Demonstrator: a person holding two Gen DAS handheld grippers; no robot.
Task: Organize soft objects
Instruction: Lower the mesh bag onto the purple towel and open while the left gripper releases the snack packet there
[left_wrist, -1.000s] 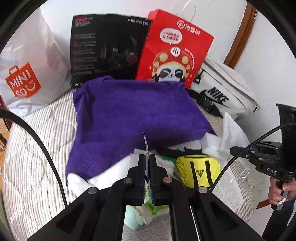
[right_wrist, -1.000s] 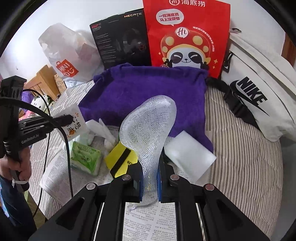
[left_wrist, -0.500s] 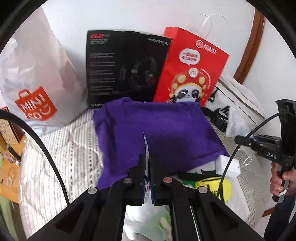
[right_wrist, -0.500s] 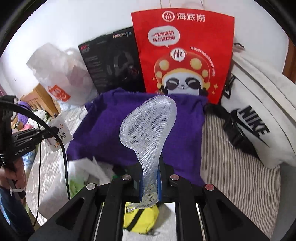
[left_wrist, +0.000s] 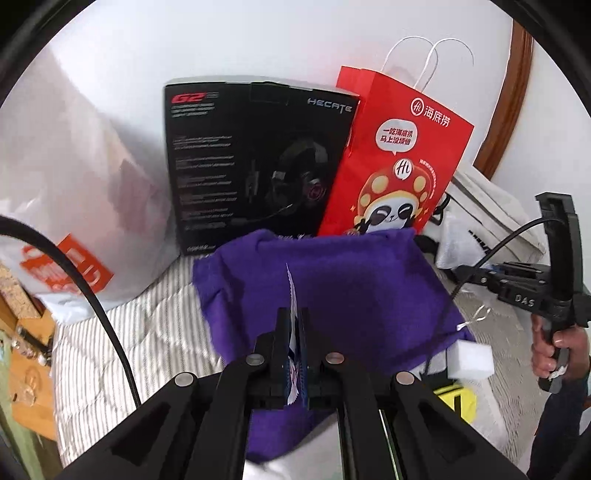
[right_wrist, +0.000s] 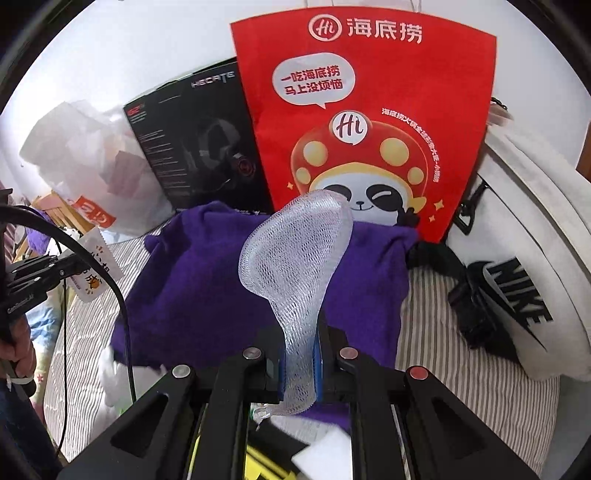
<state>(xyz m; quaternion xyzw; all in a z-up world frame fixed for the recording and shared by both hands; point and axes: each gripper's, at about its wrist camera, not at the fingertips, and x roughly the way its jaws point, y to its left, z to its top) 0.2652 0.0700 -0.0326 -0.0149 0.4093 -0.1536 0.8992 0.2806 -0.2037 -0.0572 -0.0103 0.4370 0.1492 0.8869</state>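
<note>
My left gripper (left_wrist: 294, 347) is shut on a thin white packet (left_wrist: 291, 306), seen edge-on; in the right wrist view the packet (right_wrist: 96, 264) shows orange print. My right gripper (right_wrist: 298, 354) is shut on a white foam net sleeve (right_wrist: 295, 258) that stands up from the jaws. Both are held above a purple towel (left_wrist: 351, 288) spread on the striped bed; the towel also shows in the right wrist view (right_wrist: 207, 284). A white sponge block (left_wrist: 471, 358) and a yellow pouch (left_wrist: 456, 398) lie at the towel's right front.
At the back stand a red panda paper bag (right_wrist: 365, 122), a black headset box (left_wrist: 258, 162) and a white Miniso bag (left_wrist: 66, 177). A white Nike bag (right_wrist: 528, 280) lies on the right. The striped bed (left_wrist: 147, 332) drops off at the left.
Both grippers have lifted and moved forward over the purple towel toward the bags, each still holding its item. The pouch, tissues and sponge have dropped toward the bottom of the views.
</note>
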